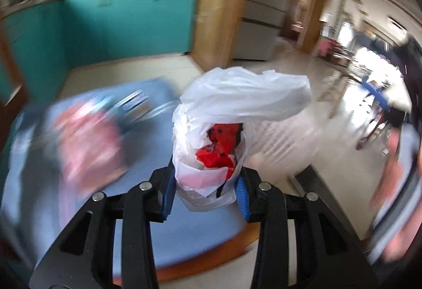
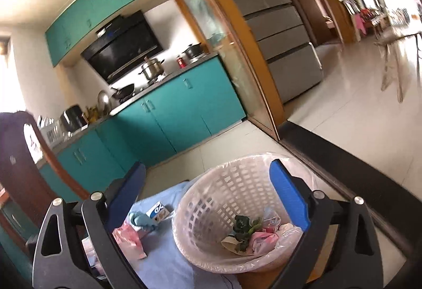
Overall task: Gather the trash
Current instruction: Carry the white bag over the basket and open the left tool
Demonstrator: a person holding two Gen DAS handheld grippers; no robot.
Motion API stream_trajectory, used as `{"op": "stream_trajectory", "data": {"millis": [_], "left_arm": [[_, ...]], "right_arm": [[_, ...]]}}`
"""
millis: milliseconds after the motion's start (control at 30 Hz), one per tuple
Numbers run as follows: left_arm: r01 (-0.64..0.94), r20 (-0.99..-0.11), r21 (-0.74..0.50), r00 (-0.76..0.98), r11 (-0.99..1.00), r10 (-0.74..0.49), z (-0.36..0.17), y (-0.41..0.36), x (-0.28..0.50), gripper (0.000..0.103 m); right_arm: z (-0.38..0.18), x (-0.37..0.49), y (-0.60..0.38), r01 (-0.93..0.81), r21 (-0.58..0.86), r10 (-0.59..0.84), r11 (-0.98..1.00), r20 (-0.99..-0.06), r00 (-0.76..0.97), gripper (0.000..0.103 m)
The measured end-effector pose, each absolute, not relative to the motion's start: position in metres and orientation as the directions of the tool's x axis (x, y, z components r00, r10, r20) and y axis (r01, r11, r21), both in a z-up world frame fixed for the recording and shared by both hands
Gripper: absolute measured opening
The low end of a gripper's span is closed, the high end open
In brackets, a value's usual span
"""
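Left wrist view first: the left gripper (image 1: pixel 205 195) sits bottom centre, and its blue-padded fingers (image 1: pixel 166 196) are squeezed in on a white plastic bag (image 1: pixel 237 101). The bag bunches up between the pads and billows toward the middle of the frame, with something red (image 1: pixel 220 149) showing through the plastic. Under it is the bench (image 1: pixel 184 244) with a light blue cloth on top and a wooden edge curving along the bottom. To the left of the bag there's a pink smear (image 1: pixel 87 141) on the cloth, too blurred to say what it is. Further back, teal cabinets (image 1: pixel 118 22) fill the upper left.

Right wrist view is way sharper. The right gripper (image 2: pixel 208 199) has its fingers (image 2: pixel 288 196) spread wide with nothing between them. Just past them, lower centre, a white lattice basket (image 2: pixel 224 191) with a clear liner stands on the blue cloth. Inside it, toward the lower right, there's some green leafy scrap (image 2: pixel 244 228), paper and pinkish wrappers. Left of the basket on the cloth: a pink bag (image 2: pixel 129 238), a crumpled teal thing (image 2: pixel 141 219) and a small white-and-blue box (image 2: pixel 158 211). Behind that, teal cabinets (image 2: pixel 171 114) run across mid-frame with a steel pot (image 2: pixel 151 68) on the stove, and a grey fridge (image 2: pixel 271 19) stands at upper centre-right.
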State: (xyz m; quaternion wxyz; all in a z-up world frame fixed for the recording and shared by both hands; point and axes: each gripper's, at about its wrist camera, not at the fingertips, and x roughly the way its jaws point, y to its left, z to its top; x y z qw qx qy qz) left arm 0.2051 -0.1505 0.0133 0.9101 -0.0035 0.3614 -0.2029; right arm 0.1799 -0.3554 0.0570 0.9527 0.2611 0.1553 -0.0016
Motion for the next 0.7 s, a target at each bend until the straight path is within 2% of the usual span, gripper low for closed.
{"op": "stream_trajectory", "data": {"millis": [33,67,100,267,433,700], "left_arm": [[0.389,-0.655,-0.179,0.639,0.904,-0.405,0.021,-0.169,0.220,0.062],[0.390,-0.662,-0.184,0.629,0.902,-0.407,0.024,-0.181,0.230,0.094],[0.358,-0.670,-0.167,0.643,0.919,-0.372,0.025,-0.192,0.243,0.098],[0.271,-0.717,-0.149,0.633,0.951,-0.293,0.012,-0.174,0.246,0.098],[0.210,-0.685,-0.067,0.702,0.975,-0.198,0.008,-0.098,0.193,0.098],[-0.024,-0.598,-0.119,0.800,0.993,-0.052,0.012,0.031,0.120,0.099]], "right_arm": [[0.056,0.181,-0.358,0.088,0.506,0.077,0.858,-0.296,0.952,0.093],[0.057,0.181,-0.359,0.091,0.508,0.075,0.857,-0.296,0.952,0.093],[0.057,0.182,-0.361,0.094,0.511,0.071,0.855,-0.294,0.953,0.093],[0.056,0.181,-0.362,0.072,0.509,0.098,0.858,-0.299,0.949,0.093],[0.056,0.182,-0.345,0.028,0.483,0.145,0.875,-0.316,0.937,0.093],[0.055,0.174,-0.251,-0.143,0.300,0.259,0.943,-0.395,0.881,0.093]]}}
